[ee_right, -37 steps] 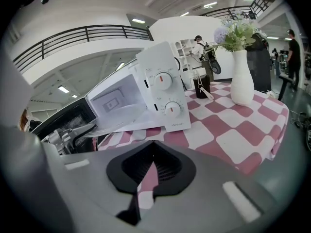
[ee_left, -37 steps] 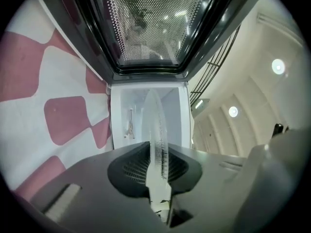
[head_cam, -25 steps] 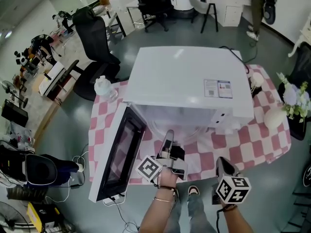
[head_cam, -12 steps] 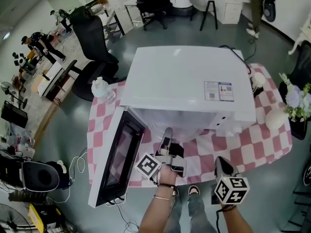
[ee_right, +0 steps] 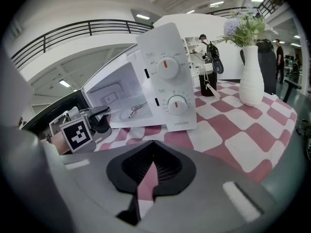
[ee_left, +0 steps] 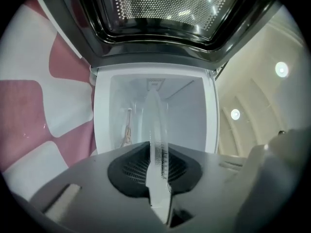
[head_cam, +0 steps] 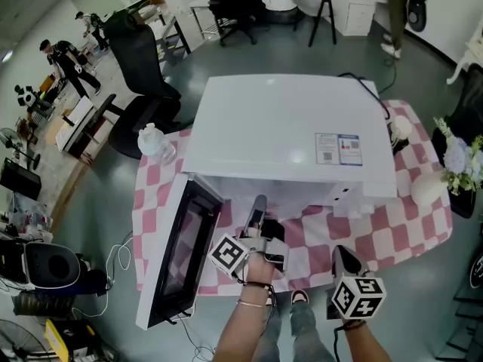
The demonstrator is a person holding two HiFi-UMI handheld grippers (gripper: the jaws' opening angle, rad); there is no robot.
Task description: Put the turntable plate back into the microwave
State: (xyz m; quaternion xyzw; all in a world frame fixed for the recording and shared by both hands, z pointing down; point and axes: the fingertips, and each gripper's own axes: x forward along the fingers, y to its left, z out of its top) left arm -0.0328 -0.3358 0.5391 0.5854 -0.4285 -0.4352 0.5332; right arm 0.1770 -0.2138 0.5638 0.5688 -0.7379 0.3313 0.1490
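Closing in on insertion, nothing seated yet. Nearest us: right gripper (head_cam: 341, 256), jaws shut, empty, by edge of checkered tablecloth (head_cam: 381, 232). Ahead: left gripper (head_cam: 259, 208) clamped on rim of turntable plate (ee_left: 156, 125); clear glass, edge-on to its camera, roughly level. Plate points into open cavity (ee_left: 187, 120) of microwave (head_cam: 287, 127); how far in, we cannot tell. Door (head_cam: 179, 251) swung wide. Left, we judge: slide in, seat on floor, release.

light bright, even, from ceiling lamps (ee_left: 281, 69) up and right of the fingers (ee_left: 97, 188) | shadows soft | edges bent, corners black | fingers near lens blurred
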